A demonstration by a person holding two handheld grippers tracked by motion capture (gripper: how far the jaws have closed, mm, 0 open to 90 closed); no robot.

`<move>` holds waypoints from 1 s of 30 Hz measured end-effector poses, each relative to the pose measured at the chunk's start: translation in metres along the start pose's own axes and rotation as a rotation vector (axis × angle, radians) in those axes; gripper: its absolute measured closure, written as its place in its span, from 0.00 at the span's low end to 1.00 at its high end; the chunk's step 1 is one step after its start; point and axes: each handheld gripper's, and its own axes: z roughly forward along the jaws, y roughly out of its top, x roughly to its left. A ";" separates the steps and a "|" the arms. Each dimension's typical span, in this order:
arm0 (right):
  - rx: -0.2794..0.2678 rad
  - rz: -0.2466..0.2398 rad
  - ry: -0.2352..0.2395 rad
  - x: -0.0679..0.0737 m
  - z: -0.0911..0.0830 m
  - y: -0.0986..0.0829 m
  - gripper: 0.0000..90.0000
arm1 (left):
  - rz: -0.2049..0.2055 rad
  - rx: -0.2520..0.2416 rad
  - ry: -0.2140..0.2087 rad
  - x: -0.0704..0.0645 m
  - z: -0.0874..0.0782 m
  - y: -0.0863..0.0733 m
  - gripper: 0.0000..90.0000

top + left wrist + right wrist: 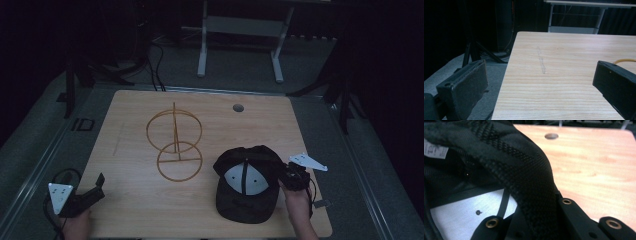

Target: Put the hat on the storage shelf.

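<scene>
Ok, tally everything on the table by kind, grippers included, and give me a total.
Black cap, lying inside-up: 1
Yellow wire stand, two rings on a stem: 1
Handheld grippers: 2, left gripper and right gripper
Total: 4

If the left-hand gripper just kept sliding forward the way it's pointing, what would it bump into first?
Probably nothing soon: ahead of the open left gripper lies bare table. The wire stand sits off to its right, though depth is hard to judge.

Dim, underexposed pictures; surroundings nearly black, close mesh slightly blurred.
</scene>
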 end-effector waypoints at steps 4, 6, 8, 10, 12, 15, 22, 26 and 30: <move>-0.041 -0.010 0.002 0.005 -0.007 0.010 0.99 | -0.005 0.015 0.001 0.000 0.000 0.000 0.00; -0.064 -0.009 0.004 0.006 -0.012 0.015 0.99 | -0.019 0.027 0.002 0.001 0.000 0.001 0.00; -0.089 -0.004 0.018 0.008 -0.016 0.022 0.99 | -0.032 0.032 0.005 0.002 0.000 0.001 0.00; -0.104 -0.014 0.014 0.009 -0.020 0.030 0.99 | -0.035 0.044 0.014 0.002 0.000 0.001 0.00; -0.122 -0.020 0.010 0.011 -0.024 0.037 0.99 | -0.035 0.061 0.000 0.001 -0.001 0.003 0.00; -0.150 -0.022 0.003 0.011 -0.029 0.045 0.99 | -0.046 0.089 -0.055 -0.008 -0.001 0.008 0.00; -0.196 -0.025 -0.009 0.013 -0.040 0.062 0.99 | 0.060 0.100 -0.191 -0.049 -0.003 0.019 0.00; -0.212 -0.023 -0.015 0.015 -0.044 0.069 0.99 | 0.068 0.135 -0.301 -0.078 -0.002 0.027 0.00; -0.229 -0.022 -0.019 0.017 -0.048 0.073 0.99 | 0.089 0.150 -0.392 -0.106 -0.005 0.032 0.00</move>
